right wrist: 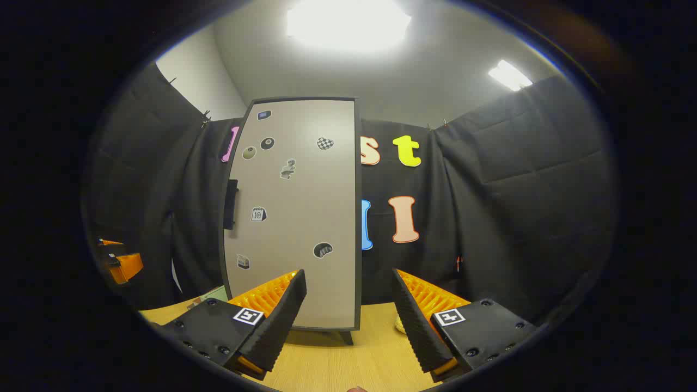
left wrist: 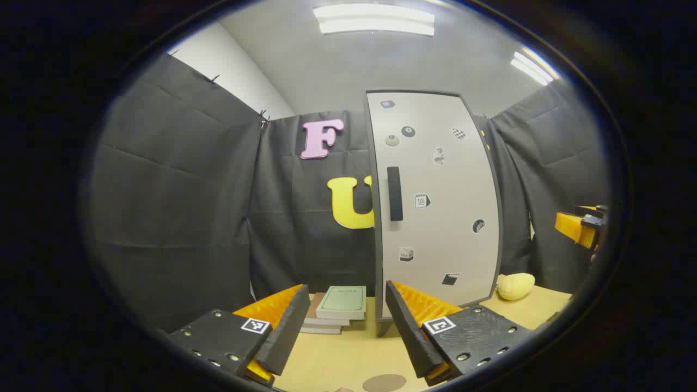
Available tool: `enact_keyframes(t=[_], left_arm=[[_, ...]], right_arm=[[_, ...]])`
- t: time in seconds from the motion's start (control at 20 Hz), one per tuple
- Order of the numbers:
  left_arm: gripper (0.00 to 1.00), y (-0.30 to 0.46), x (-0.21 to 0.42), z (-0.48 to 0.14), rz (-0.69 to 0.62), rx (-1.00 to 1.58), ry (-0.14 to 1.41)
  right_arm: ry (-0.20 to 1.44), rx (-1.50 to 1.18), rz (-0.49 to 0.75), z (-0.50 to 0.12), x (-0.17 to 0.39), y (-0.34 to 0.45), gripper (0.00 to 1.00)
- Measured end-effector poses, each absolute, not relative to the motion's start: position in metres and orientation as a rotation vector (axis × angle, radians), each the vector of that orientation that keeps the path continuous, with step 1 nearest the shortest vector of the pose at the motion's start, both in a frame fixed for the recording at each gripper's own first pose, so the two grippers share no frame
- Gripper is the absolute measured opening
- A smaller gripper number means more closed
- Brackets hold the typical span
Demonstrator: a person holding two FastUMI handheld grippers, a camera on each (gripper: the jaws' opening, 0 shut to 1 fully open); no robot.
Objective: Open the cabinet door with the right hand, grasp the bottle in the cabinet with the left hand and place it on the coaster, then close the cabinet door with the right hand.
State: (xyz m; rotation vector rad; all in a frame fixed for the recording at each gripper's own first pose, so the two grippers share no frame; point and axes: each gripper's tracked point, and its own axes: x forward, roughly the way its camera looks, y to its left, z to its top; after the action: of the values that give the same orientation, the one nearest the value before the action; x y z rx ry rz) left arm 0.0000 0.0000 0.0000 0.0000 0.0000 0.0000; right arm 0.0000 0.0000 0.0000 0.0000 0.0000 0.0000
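Left gripper view shows the tall grey sticker-dotted cabinet door (left wrist: 435, 201) closed on the light wooden worktop (left wrist: 348, 354), its black bar handle (left wrist: 395, 193) untouched, so the spread right gripper (right wrist: 348, 321) must reach it first while the left gripper (left wrist: 343, 326) waits, spread too.

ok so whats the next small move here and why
Probably bring the right gripper forward and to its left, toward the black vertical handle on the tall grey cabinet door. The door looks closed, both grippers are open and empty, and the left gripper can't reach the bottle until it opens.
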Motion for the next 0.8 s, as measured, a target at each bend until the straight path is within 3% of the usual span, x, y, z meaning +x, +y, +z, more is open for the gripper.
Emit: enact_keyframes(t=[0.2,0.8], left_arm=[[0.89,0.003,0.001,-0.001,0.006,0.000,0.000],[0.84,0.011,0.008,-0.002,0.020,0.007,0.002]], right_arm=[[-0.006,-0.010,0.002,0.003,0.002,0.003,0.98],[-0.001,-0.002,0.010,0.000,0.012,0.013,0.97]])
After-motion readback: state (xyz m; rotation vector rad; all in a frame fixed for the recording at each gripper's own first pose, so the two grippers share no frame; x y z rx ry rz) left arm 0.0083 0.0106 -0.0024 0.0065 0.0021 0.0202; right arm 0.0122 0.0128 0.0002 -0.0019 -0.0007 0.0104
